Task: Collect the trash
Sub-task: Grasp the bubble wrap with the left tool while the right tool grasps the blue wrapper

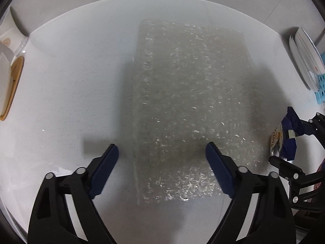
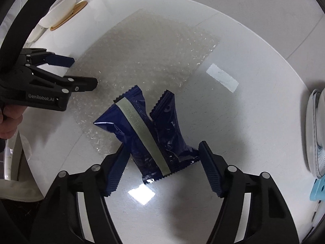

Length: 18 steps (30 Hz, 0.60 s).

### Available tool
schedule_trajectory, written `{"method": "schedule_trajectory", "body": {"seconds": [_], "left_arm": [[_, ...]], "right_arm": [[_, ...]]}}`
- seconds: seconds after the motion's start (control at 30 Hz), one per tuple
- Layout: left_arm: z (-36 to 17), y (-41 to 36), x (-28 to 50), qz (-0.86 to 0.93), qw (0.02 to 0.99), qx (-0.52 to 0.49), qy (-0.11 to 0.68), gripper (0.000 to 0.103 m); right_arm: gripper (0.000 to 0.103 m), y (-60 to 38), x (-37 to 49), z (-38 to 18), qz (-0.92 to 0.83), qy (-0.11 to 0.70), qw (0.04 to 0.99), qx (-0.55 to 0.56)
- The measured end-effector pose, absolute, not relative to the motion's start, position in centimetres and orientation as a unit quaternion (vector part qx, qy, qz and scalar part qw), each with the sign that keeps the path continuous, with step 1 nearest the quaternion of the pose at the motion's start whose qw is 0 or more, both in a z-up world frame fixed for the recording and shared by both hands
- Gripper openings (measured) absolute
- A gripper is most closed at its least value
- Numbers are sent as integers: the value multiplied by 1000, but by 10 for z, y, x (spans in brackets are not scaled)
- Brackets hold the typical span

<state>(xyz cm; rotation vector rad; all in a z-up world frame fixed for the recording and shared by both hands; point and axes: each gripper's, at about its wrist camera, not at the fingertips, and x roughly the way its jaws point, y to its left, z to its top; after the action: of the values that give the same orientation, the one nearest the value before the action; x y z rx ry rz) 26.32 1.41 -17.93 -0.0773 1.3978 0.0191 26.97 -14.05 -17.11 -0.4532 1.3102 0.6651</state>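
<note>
Between the fingers of my right gripper (image 2: 162, 168) lies the dark blue snack wrapper (image 2: 151, 140), crumpled, with a pale strip running along its length. Its lower end sits in the gap; the left pad looks to touch its edge and the right pad stands just beside it, but whether either presses I cannot tell. The jaws are partly apart around it. The wrapper's upper end overlaps the near edge of the bubble wrap sheet (image 2: 142, 61), which lies flat on the white table (image 2: 254, 122).

Over that same sheet hangs my left gripper (image 1: 162, 158), pointing down, jaws wide apart. Its right finger is above the bubble wrap (image 1: 193, 93); its left finger is over bare table (image 1: 71, 91) just beside the sheet's edge. Nothing is held in it. From this side the wrapper (image 1: 289, 138) shows at the right edge, with my right gripper (image 1: 288, 142) around it.

Further out, a white bowl (image 2: 59, 10) sits on a wooden coaster (image 2: 70, 15) at the far left. White plates (image 1: 304, 59) stand at the right edge, with a light blue rack (image 1: 321, 89) beside them. My hand (image 2: 10, 120) shows behind the left tool.
</note>
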Motion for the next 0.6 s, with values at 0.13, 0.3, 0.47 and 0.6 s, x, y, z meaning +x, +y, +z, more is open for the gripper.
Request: {"method": "schedule_trajectory", "body": {"seconds": [0.13, 0.3, 0.47, 0.6], "left_arm": [[-176, 3, 264, 7, 756, -34, 653, 61], [-175, -8, 265, -3, 754, -32, 656, 35], [-175, -18, 266, -10, 754, -36, 656, 13], [-169, -18, 258, -6, 765, -31, 643, 9]], "right_arm": [[58, -148, 268, -169, 292, 598, 724, -181], [54, -156, 267, -169, 270, 609, 729, -156], [45, -165, 262, -162, 243, 613, 742, -120], [34, -173, 256, -161, 217, 609, 757, -91]]}}
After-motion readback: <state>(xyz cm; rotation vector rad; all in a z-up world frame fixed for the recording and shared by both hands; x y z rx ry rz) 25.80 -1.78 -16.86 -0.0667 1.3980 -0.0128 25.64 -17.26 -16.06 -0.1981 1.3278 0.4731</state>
